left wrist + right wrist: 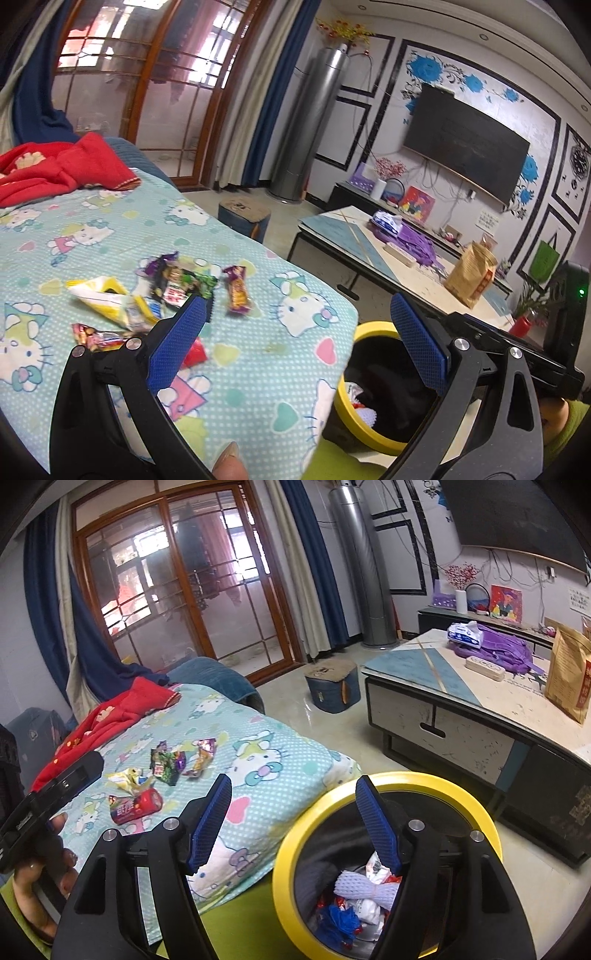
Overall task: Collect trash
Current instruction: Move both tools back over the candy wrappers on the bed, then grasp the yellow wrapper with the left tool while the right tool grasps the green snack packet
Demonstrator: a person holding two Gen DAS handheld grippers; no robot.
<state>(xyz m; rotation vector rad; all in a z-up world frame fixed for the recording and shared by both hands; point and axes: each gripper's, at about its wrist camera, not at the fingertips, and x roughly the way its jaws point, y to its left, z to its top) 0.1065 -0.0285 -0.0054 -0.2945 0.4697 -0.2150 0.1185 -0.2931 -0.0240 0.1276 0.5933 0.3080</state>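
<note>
Several snack wrappers lie on the cartoon-cat bedspread (258,369): a yellow one (107,299), a green-black one (181,280), a purple-orange one (238,288) and a red one (194,352). My left gripper (297,299) is open and empty, and its left finger overlaps the wrappers' near edge. A yellow-rimmed bin (406,777) stands beside the bed, holding white foam net (364,886) and other scraps. My right gripper (294,779) is open and empty, with its right finger over the bin mouth. The right wrist view also shows the wrappers (166,762) and a red packet (138,805).
A red garment (62,166) lies at the bed's far end. A low coffee table (461,701) with a brown paper bag (567,679) and a purple backpack (495,651) stands right of the bin. A blue stool (332,686) sits on the floor beyond.
</note>
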